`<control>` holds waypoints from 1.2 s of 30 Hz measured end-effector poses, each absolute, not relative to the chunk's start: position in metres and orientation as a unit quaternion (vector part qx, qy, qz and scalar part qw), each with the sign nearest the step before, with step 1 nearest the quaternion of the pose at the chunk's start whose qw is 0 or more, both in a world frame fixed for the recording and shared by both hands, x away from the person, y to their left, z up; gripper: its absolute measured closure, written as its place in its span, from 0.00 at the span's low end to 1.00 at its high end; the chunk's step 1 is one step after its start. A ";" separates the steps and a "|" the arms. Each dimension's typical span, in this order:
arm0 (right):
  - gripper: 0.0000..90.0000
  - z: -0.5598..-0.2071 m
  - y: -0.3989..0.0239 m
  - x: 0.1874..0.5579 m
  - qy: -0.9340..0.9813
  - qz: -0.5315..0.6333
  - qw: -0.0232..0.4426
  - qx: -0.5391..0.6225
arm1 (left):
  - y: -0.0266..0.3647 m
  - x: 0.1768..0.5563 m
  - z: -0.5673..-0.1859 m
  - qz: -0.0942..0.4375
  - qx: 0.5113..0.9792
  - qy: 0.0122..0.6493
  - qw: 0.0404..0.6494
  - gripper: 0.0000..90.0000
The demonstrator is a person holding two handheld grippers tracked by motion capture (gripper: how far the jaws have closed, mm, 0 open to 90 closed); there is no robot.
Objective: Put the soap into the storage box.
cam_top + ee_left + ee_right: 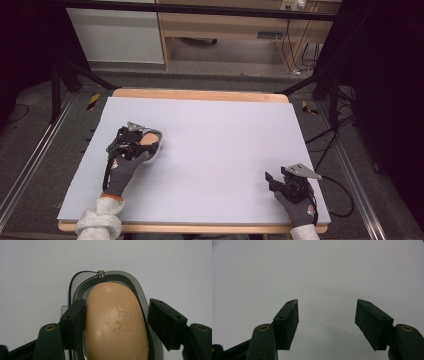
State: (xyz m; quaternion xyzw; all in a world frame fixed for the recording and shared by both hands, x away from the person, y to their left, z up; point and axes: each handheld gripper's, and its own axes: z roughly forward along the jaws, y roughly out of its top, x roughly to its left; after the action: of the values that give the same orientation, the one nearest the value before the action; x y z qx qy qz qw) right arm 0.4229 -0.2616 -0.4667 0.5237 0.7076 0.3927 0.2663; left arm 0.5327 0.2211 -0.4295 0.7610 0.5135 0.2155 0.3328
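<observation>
Starting closest in: grey sleeve (100,220) poking in at the near edge of the surface (220,135), dark gloved left hand (122,170) just past it, gripping the left gripper (150,142) out on the left part of the pale sheet. Hovering that one right over a tan soap bar (115,322), which is sitting in a grey soap dish (130,280) about midway up the left side, well in from the edges.

Peeking through the left gripper view: jaws spread and straddling the bar lengthwise, one on each side. Looking like the left-hand pad is brushing the soap's edge, while the right-hand pad is hanging clear of it, with the dish rim showing in the gap. So not really pinching anything, just bracketing it. Also spotting a small screw (101,273) on the far rim of the dish with a thin dark wire curling off it, plus some scuffed, flaky marks on top of the soap.

Over on the other side: gloved right hand (300,207) parking the right gripper (270,182) near the front right corner, well apart from the soap. Jaws spread there too, holding nothing, just bare pale sheet between them in the right gripper view. Cable (345,195) trailing off the right edge.
</observation>
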 end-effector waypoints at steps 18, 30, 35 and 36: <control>0.39 -0.467 -0.261 0.423 0.707 0.393 0.267 0.524 | 0.215 0.524 -0.424 0.223 0.760 0.500 0.349 0.30; 0.39 -0.466 -0.261 0.423 0.707 0.393 0.268 0.524 | 0.216 0.509 -0.413 0.222 0.759 0.483 0.375 0.30; 0.39 -0.466 -0.262 0.423 0.706 0.393 0.270 0.524 | 0.220 0.495 -0.409 0.217 0.754 0.475 0.398 0.30; 0.39 -0.466 -0.262 0.423 0.706 0.393 0.270 0.524 | 0.220 0.495 -0.409 0.217 0.754 0.475 0.398 0.30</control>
State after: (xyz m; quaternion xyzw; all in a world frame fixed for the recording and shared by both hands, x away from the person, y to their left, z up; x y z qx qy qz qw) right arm 0.4226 -0.2624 -0.4662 0.5243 0.7057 0.3929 0.2695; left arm 0.4946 0.2204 -0.4088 0.7544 0.4750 0.2170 0.3977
